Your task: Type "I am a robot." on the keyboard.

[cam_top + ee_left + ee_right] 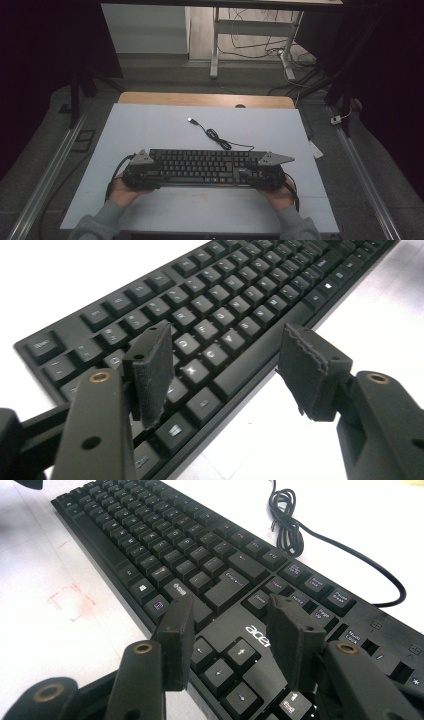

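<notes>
Keyboard (pixel 200 167) under both my tools right now, so let me start at the fingers. My left gripper (pixel 227 372) has its jaws standing apart, one pad (pixel 152 372) hanging over the letter keys near the left end, the other pad (pixel 310 372) out past the front edge above the white table (pixel 60 280); neither pad presses on anything, and nothing is pinched between them. My right gripper (pixel 235 640) is spread wide too, both pads hovering over the arrow-key block and the bare strip with the logo, again with no contact that I can see. Moving outward: in the high view the left gripper (pixel 141 170) sits at the keyboard's left end and the right gripper (pixel 267 170) at its right end, a hand behind each. The keyboard lies flat in the near half of the table, long axis running straight across from one hand to the other, so each tool is equally close to its own end. Its cable (pixel 220 139) trails off the back edge, loops once, and ends in a plug (pixel 191 120) lying loose farther up the table. My read: any lift or shift turns on that side-to-side axis, so both ends want gripping together, front edge between the pads.
</notes>
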### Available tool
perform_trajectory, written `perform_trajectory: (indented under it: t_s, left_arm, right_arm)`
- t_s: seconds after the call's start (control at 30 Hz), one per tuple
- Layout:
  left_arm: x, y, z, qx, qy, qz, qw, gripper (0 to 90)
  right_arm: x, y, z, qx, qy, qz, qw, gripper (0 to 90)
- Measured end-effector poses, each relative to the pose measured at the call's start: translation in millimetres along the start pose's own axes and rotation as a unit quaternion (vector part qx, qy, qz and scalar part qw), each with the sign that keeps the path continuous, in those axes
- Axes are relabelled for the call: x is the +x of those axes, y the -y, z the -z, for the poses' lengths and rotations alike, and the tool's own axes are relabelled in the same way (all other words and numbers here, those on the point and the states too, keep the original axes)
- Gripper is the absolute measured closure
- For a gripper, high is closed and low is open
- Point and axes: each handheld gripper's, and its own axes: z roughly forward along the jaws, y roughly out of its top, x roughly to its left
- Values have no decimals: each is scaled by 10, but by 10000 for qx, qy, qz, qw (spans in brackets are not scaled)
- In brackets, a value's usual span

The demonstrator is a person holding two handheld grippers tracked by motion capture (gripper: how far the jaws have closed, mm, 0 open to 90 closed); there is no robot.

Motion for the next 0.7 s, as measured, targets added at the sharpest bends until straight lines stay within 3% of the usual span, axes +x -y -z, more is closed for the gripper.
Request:
perform_trajectory:
  t_s: [0.43,0.7]
  left_arm:
    - [107,25,65,-33,-79,155,9998,371]
    - [163,20,40,-22,-269,290,9992,388]
  right_arm:
    - [5,0,-11,30,17,28,10000,540]
    - [6,1,-15,54,24,20,10000,540]
